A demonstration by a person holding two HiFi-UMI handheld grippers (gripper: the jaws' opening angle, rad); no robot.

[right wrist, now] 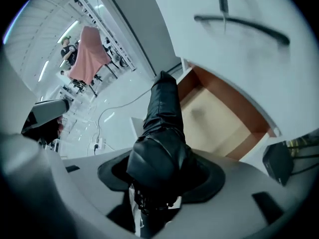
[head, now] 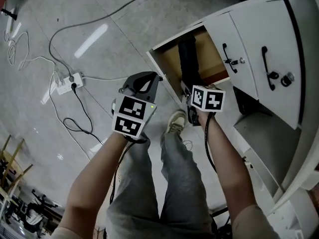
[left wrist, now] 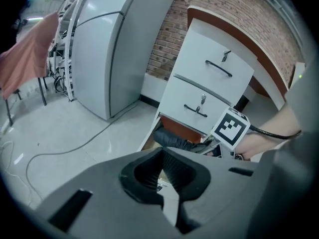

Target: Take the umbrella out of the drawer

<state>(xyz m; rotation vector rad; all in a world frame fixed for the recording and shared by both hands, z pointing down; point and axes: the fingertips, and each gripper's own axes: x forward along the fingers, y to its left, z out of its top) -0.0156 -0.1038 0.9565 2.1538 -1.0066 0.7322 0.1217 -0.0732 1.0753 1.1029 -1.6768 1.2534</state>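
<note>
Umbrella: a black folded umbrella (right wrist: 162, 128) is sitting with its near end in the right grip and its far end reaching down into the open drawer (head: 167, 59). Whether that far end is resting on the drawer bottom is not showing.
Drawer: it is standing pulled out at the bottom of the white cabinet (head: 259, 44), its tan inside otherwise looking bare.
Right hand-held gripper (right wrist: 159, 183): it is pointing steeply down, both jaws clamping on the umbrella's bunched near end.
Left hand-held gripper (left wrist: 163, 153): it is hovering to the left of the drawer, jaws lying together with nothing between them.
Handling: the umbrella is probably going to feel light. Its glossy fabric is looking soft and likely slippery, wrapped over a stiff core.
Where to hold: gripping across the thick wrapped body is looking safest, since loose folds alone could be sliding off the core.
Progress: the umbrella is being held but is not yet clear of the drawer.
Risk: the far end could be catching on the drawer front.
</note>
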